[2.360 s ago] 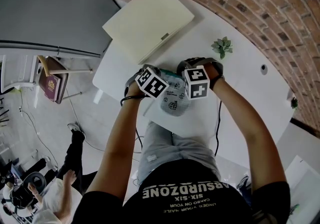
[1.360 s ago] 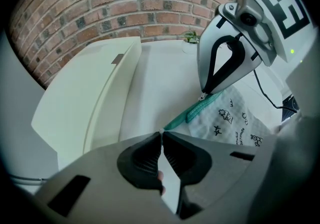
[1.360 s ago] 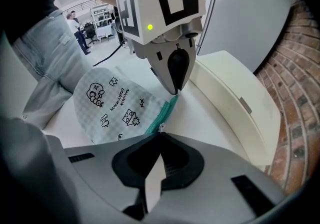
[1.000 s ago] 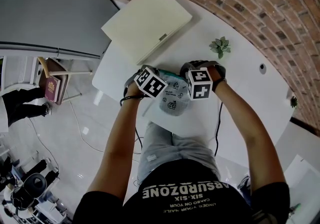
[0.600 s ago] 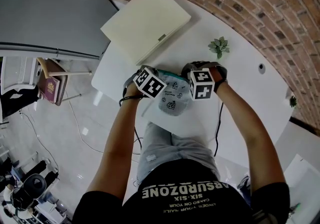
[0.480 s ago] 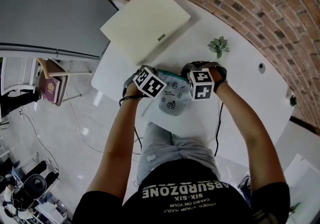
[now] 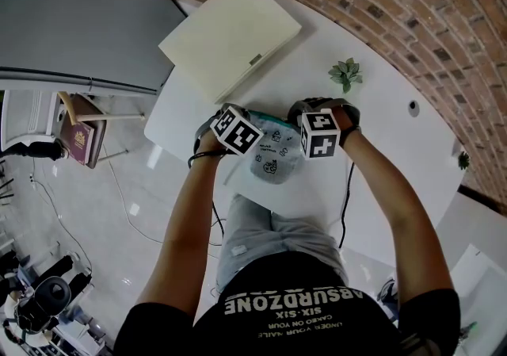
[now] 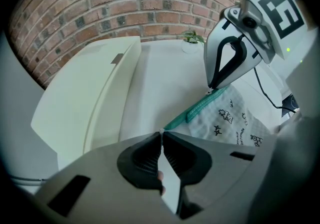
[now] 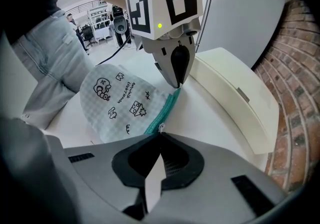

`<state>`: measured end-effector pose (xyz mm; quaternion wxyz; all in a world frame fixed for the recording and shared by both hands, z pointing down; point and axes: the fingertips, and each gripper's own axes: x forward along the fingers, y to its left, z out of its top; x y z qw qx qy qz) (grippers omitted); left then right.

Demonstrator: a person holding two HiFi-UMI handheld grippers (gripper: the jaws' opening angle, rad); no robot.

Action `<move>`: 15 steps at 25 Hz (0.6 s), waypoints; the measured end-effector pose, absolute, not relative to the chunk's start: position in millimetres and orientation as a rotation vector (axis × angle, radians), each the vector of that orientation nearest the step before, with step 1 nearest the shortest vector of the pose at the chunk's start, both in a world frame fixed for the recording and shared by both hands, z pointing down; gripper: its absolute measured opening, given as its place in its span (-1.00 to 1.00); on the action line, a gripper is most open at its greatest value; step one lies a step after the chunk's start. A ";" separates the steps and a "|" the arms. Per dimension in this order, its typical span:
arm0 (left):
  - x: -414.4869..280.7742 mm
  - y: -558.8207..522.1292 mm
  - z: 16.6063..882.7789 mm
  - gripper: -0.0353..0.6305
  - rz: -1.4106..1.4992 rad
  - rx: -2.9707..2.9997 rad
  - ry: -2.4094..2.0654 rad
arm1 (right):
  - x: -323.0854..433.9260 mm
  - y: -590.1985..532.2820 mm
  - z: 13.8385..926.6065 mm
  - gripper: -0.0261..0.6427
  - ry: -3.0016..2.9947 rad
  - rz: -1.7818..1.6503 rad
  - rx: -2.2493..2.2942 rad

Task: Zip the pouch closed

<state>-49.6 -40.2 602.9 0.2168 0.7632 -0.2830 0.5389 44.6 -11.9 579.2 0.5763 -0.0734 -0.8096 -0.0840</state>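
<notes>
While a brick wall (image 7: 412,5) curves behind it, the white surface (image 7: 380,132) carries a closed cream case (image 7: 230,33) at its far left. Close to the near edge, in front of the person, lies the pouch (image 7: 273,158), grey-checked with small black doodles, flat between the two grippers. The left gripper (image 8: 161,133) points steeply down at one end of the pouch's top edge, its dark fingers (image 8: 145,155) pressed nearly together on the pouch's corner there. The right gripper (image 9: 160,130) stands at the opposite end, its fingers (image 9: 177,160) closed tight on the zipper pull. A teal zipper (image 8: 200,108) runs along the pouch's edge from one gripper's tips to the other's. A small green plant (image 7: 345,74) sits well apart, toward the wall. The silvery zipper pull (image 9: 159,127) shows just at the right fingertips.
</notes>
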 end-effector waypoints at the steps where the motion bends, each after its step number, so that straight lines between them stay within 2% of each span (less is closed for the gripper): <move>1: -49.6 -40.1 602.8 -0.84 1.493 2.115 -0.784 | 44.5 -11.9 578.9 -0.92 -1.895 -0.197 -0.174; 15: -49.8 -40.1 603.3 -0.84 1.492 2.116 -0.794 | 48.2 -10.9 578.4 -0.92 -1.885 -0.190 -0.169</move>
